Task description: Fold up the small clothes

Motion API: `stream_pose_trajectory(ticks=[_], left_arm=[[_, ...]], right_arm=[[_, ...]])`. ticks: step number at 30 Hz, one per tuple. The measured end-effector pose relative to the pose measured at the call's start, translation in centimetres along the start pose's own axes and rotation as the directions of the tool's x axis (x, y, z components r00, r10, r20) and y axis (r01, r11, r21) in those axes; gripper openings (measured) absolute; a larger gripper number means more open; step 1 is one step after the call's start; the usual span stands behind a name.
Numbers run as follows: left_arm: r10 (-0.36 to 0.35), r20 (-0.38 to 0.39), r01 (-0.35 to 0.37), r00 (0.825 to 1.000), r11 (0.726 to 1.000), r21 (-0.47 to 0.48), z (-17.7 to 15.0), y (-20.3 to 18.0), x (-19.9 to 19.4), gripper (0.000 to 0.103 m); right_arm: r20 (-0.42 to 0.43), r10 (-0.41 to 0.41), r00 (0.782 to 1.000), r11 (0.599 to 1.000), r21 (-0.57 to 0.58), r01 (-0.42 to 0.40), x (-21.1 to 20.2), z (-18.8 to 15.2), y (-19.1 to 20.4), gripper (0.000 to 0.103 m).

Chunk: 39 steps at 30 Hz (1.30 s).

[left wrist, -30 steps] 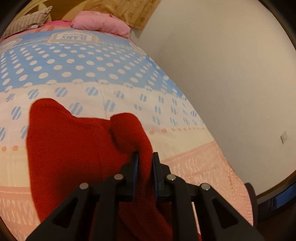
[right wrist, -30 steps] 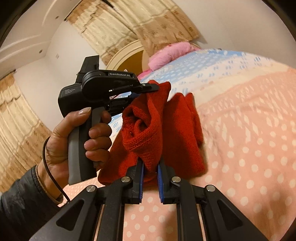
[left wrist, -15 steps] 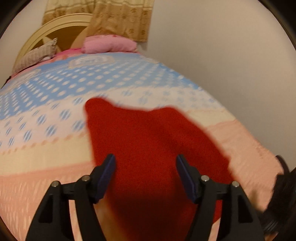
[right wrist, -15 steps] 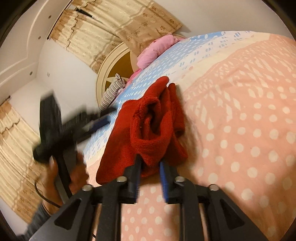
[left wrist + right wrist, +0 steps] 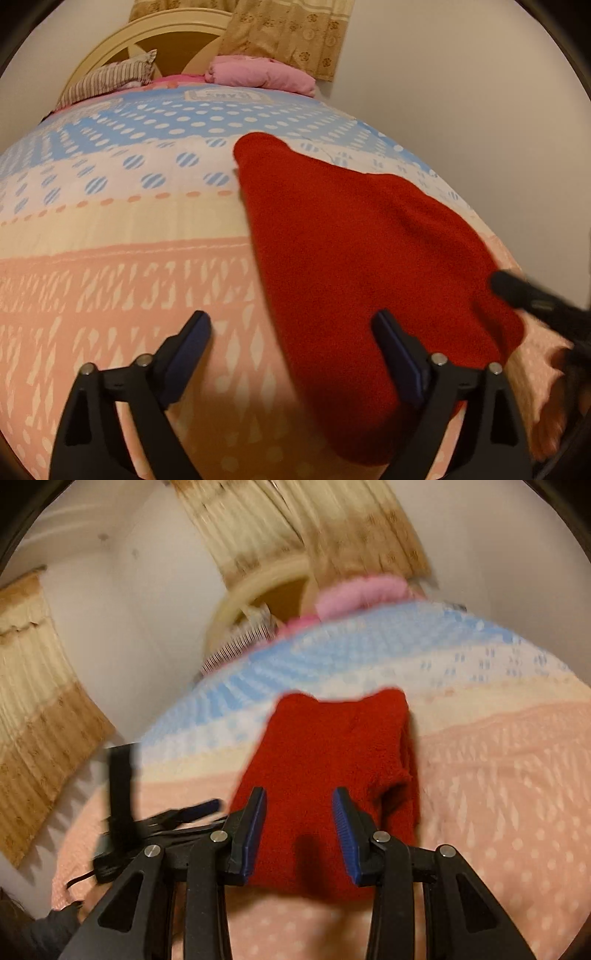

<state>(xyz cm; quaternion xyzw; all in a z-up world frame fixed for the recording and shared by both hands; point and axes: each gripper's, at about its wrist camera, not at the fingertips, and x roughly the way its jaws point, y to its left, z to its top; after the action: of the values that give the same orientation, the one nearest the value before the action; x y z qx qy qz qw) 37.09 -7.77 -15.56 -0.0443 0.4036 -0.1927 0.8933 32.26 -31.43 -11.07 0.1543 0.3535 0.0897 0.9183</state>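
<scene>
Looking across my left wrist feed from the left, I saw the bed's quilt (image 5: 122,280) filling the view, peach with pale diamonds nearest me, then a cream band, then blue with white dots farther off. At the far end sat a striped pillow (image 5: 107,79) and, to its right, a pink pillow (image 5: 258,75) against a curved cream headboard (image 5: 147,35), with a patterned tan curtain (image 5: 295,33) above and a plain wall (image 5: 461,110) on the right. My left gripper (image 5: 291,354) stood with its jaws spread wide, holding nothing; the left finger hung over bare quilt and the right finger over the near part of the red garment (image 5: 354,251). That garment lay flat on the quilt, right of centre, its long axis running from near me away toward the pillows and its narrower end pointing at the blue band. At the right edge, blurred, the other gripper reached the cloth's right border. On the right wrist feed, itself blurred, the curtain (image 5: 33,709) hung at left, and my right gripper (image 5: 299,825) was parted about halfway, empty, both blue pads above the garment's (image 5: 325,749) near end, whose two small corners pointed away toward the headboard (image 5: 236,598).
</scene>
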Motion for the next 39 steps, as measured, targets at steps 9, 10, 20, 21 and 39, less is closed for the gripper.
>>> stream_pose_trajectory(ticks=[9, 10, 20, 21, 39], left_arm=[[-0.045, 0.013, 0.046, 0.999, 0.997, -0.054, -0.6, 1.0, -0.4, 0.098], [-0.04, 0.017, 0.041, 0.999, 0.998, -0.054, -0.6, 1.0, -0.4, 0.099], [-0.031, 0.015, 0.032, 0.999, 0.999, -0.038, -0.6, 0.9, -0.4, 0.103], [-0.031, 0.016, 0.031, 0.999, 0.999, -0.036, -0.6, 0.9, -0.4, 0.103], [-0.048, -0.001, 0.047, 0.999, 0.997, -0.066, -0.6, 1.5, 0.0, 0.103]], right_arm=[[0.022, -0.029, 0.999, 1.0, -0.01, 0.03, -0.7, 1.7, 0.7, 0.038], [0.016, -0.004, 1.0, 1.0, -0.025, 0.005, -0.5, 2.0, 1.3, 0.038], [-0.111, -0.038, 0.993, 0.984, 0.169, 0.057, 6.1, 3.4, -4.7, 0.028], [-0.113, -0.04, 0.993, 0.985, 0.16, 0.058, 5.9, 3.3, -4.5, 0.028], [-0.208, -0.009, 0.978, 0.975, -0.22, -0.038, 8.5, 1.8, 6.0, 0.031]])
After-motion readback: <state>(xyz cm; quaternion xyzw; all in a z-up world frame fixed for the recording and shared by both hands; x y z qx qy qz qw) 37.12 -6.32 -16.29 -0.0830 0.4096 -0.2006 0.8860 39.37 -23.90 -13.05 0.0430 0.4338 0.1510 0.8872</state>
